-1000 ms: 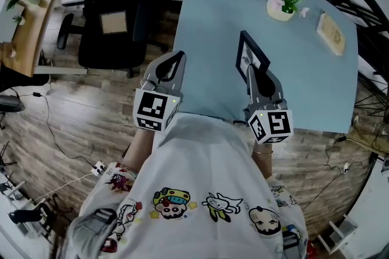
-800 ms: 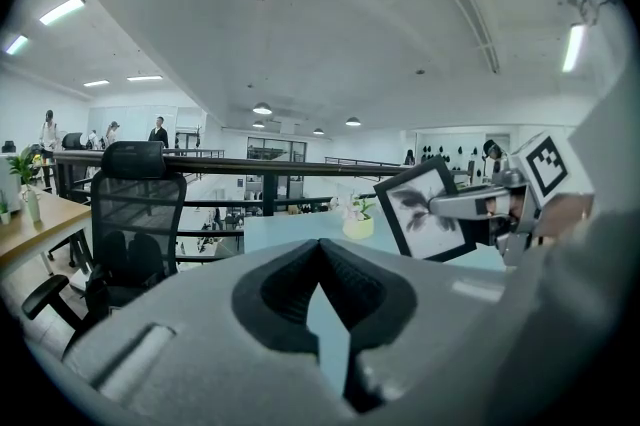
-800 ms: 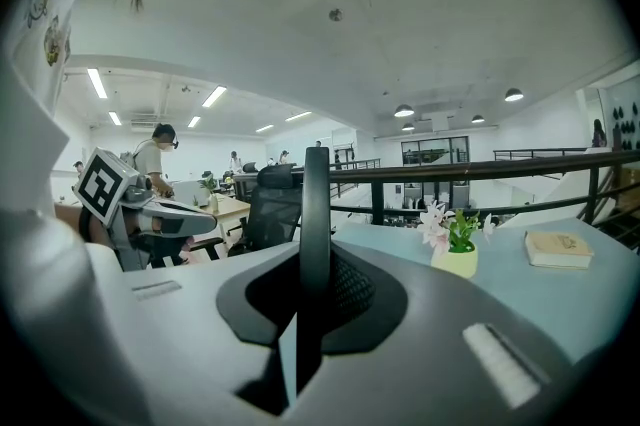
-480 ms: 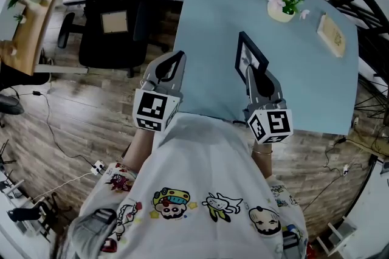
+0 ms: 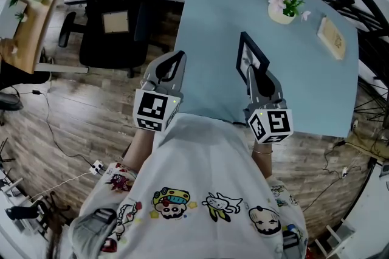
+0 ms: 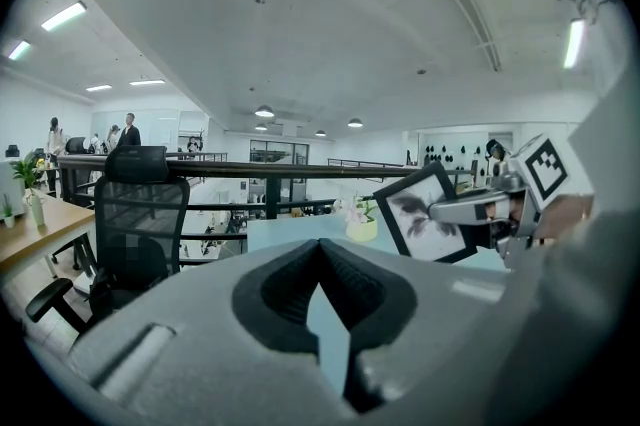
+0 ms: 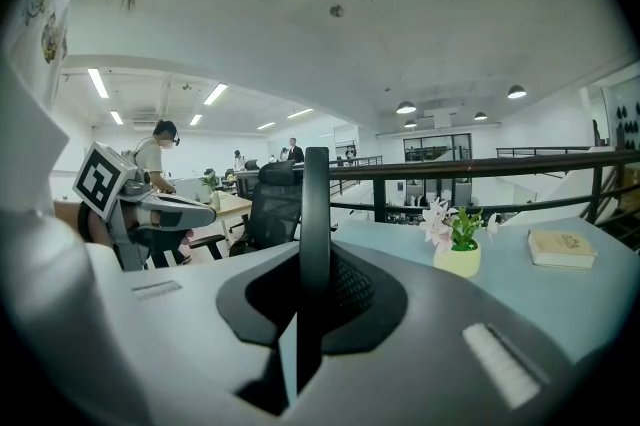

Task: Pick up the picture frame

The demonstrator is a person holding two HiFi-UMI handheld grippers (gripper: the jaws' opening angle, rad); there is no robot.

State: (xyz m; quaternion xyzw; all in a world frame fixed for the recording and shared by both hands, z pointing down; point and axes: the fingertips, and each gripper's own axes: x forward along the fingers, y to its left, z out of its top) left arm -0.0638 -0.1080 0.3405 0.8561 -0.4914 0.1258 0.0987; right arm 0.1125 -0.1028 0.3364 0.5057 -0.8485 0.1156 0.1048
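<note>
The black picture frame (image 5: 251, 58) with a dark ink print is held upright above the pale blue table (image 5: 206, 39), clamped by its edge in my right gripper (image 5: 250, 71). In the right gripper view the frame (image 7: 316, 224) shows edge-on as a black bar between the jaws. From the left gripper view the frame (image 6: 424, 215) faces the camera at the right, with the right gripper (image 6: 470, 208) on its side. My left gripper (image 5: 177, 59) is shut with nothing in it, beside the table's left edge; its jaws meet in the left gripper view (image 6: 321, 249).
A small pot of pink flowers (image 5: 282, 1) and a book (image 5: 331, 33) lie at the table's far end. A black office chair (image 5: 112, 5) stands left of the table over wooden floor. A wooden desk (image 5: 27, 14) is at the far left.
</note>
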